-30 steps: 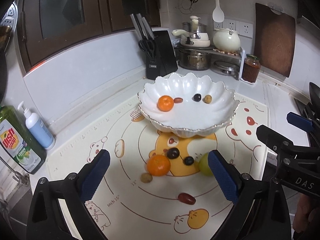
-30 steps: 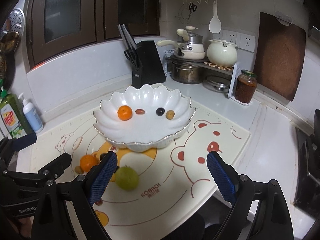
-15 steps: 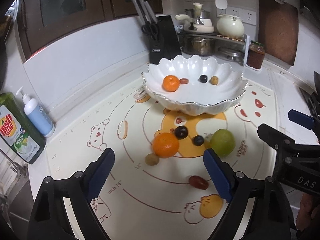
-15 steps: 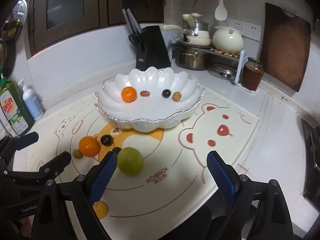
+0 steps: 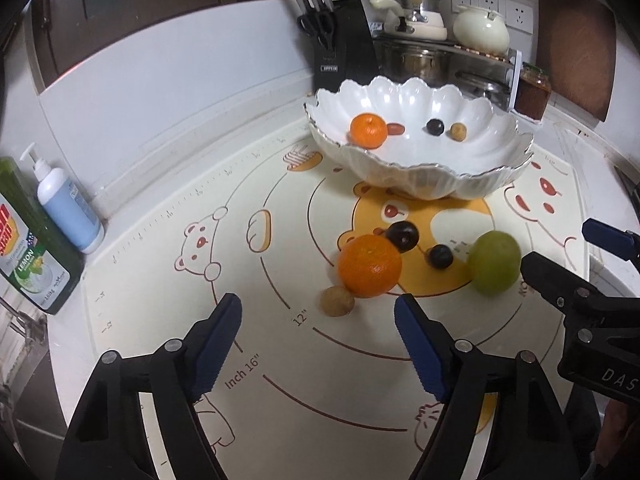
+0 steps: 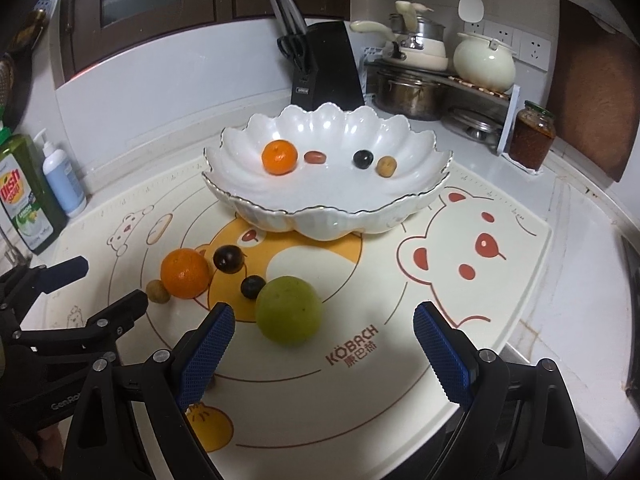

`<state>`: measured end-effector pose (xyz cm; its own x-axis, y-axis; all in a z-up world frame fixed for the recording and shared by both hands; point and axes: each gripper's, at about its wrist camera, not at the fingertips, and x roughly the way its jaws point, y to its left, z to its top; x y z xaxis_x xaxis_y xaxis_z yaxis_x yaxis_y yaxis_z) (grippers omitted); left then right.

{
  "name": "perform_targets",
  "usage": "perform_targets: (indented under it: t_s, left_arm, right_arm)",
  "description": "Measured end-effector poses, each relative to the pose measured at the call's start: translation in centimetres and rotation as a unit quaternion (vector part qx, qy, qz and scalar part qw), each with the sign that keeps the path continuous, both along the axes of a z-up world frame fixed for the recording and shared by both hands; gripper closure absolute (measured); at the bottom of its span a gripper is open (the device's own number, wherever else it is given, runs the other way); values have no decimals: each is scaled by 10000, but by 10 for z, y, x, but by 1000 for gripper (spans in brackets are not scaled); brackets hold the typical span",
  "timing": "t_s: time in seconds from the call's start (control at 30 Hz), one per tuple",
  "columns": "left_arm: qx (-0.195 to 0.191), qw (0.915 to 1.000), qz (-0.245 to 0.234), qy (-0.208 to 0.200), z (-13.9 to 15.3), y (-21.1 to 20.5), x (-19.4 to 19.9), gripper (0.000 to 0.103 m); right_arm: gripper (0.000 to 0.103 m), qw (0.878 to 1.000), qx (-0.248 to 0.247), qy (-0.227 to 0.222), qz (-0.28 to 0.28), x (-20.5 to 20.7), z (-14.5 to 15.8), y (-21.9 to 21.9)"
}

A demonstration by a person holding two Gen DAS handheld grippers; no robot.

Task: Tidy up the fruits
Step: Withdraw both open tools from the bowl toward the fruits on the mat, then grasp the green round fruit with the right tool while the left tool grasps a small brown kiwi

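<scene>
Item one: my left gripper [image 5: 318, 334] hung over the printed mat [image 5: 168, 264], jaws closing, nothing between the blue pads; the small brown fruit [image 5: 337, 301] lay just beyond them.

Item two: my right gripper [image 6: 324, 346] stood wide open and empty, with the green fruit [image 6: 289, 309] on the mat just ahead of its left pad.

Item three, loose fruit on the mat: an orange [image 5: 369, 265] touching the brown fruit's far side; a dark grape [image 5: 402, 235] against the orange's back; a second dark grape [image 5: 440, 256] between the orange and the green fruit.

Item four: a white scalloped bowl [image 6: 256, 168] stood on the mat behind the loose fruit. I counted four pieces inside: an orange, a reddish oblong fruit, a dark grape, a brown fruit.

Item five, surroundings: a knife block [image 6: 326, 76] behind the bowl, a green dish-soap bottle [image 5: 28, 252] and pump bottle [image 5: 66, 204] at the left counter edge.
</scene>
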<state>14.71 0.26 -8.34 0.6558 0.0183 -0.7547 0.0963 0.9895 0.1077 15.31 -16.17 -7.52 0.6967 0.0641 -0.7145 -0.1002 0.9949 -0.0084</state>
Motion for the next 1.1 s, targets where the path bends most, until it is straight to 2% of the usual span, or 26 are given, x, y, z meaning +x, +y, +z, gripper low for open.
perform_targets:
  t_s: [0.1,0.33,0.57,0.9,1.03,1.1]
  left_arm:
    - [-8,9999,-25,107,-6,3,6,32]
    - [-68,9993,-149,348,-21,6,16,34]
    - [-70,9988,-206,439,-27,4,25,40]
    - [-205,9978,-278,565,-34,6,33,48]
    - [-296,9974,-316,581,-36,5,35,53]
    - [-338,9969,-361,608,-36,4,36,59]
  right_arm:
    - [11,10000,-29,58,17,5,-5,4]
    - [11,9998,-68,181,45,12,-14,10]
    - [13,9995,-81,286,67,19,-19,10]
    - [23,9987,23,462,202,28,-28,16]
    - [34,9979,108,603,231,33,-34,16]
    - [40,9973,173,672,257,35,-37,16]
